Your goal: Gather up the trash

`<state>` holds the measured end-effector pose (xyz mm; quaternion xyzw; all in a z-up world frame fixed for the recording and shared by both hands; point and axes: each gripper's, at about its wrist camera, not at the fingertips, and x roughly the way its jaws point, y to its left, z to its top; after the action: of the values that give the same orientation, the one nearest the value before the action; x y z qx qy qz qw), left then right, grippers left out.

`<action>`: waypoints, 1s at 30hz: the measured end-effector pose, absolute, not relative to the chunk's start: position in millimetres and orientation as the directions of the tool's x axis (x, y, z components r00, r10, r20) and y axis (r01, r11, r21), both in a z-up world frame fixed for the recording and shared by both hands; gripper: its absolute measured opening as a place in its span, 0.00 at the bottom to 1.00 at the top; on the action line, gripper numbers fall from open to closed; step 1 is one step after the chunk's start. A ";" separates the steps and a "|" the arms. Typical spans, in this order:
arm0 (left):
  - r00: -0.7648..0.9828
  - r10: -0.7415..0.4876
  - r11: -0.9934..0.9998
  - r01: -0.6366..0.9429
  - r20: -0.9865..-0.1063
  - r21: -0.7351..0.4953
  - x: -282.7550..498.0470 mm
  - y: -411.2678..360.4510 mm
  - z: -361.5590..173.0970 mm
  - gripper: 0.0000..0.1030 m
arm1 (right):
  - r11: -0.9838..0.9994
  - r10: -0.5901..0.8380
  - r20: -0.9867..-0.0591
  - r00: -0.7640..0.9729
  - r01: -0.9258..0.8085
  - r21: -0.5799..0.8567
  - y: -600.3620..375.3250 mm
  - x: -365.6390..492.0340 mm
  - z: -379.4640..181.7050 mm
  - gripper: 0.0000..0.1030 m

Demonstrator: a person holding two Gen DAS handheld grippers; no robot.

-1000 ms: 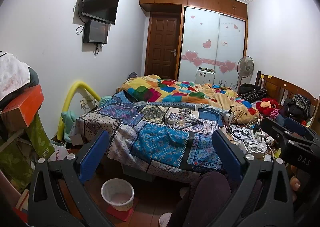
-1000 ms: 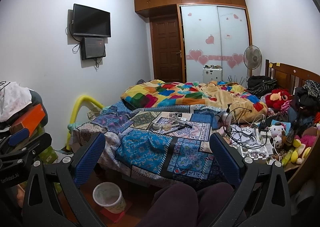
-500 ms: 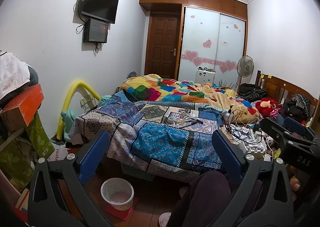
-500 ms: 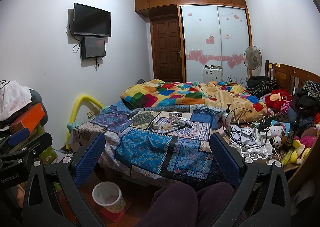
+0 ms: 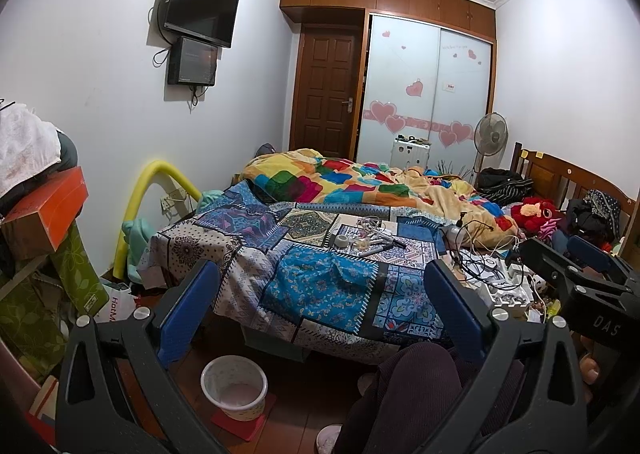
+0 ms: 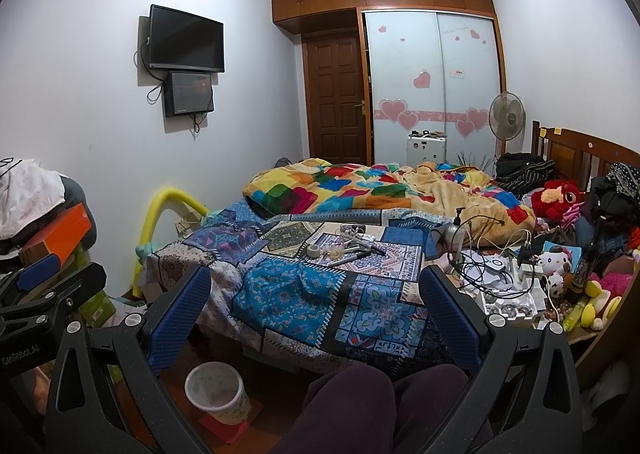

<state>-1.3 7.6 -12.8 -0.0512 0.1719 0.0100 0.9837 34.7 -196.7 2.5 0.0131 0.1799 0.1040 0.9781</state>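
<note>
Both grippers, left (image 5: 320, 306) and right (image 6: 314, 300), hover spread and empty, so nothing is collected yet. The likely trash (image 6: 354, 244) lies mid-bed on the quilt (image 6: 296, 294); the bin (image 6: 216, 386) waits on the floor by the bed's near edge. Next: reach over and pinch one small piece.

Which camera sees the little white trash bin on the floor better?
The left wrist view: the trash bin shows its whole rim and inside. In the right wrist view the bin sits partly behind the tool's frame.
</note>
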 end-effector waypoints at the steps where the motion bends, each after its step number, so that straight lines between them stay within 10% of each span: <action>1: 0.941 0.002 0.995 -0.037 -0.339 -0.098 -1.3 7.8 -12.9 1.00 | 0.978 0.208 -0.349 0.914 -0.199 0.063 -196.8 34.7 2.4 1.00; 30: 0.911 -0.025 0.996 -0.011 -0.412 -0.085 60.5 -5.6 -18.6 1.00 | 0.981 0.192 -0.407 0.893 -0.185 0.056 -199.8 71.0 -6.1 1.00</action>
<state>60.5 -5.6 -18.6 -0.0426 0.2111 -0.0036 0.9765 71.0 -199.8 -6.1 0.0079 0.2099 0.0968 0.9729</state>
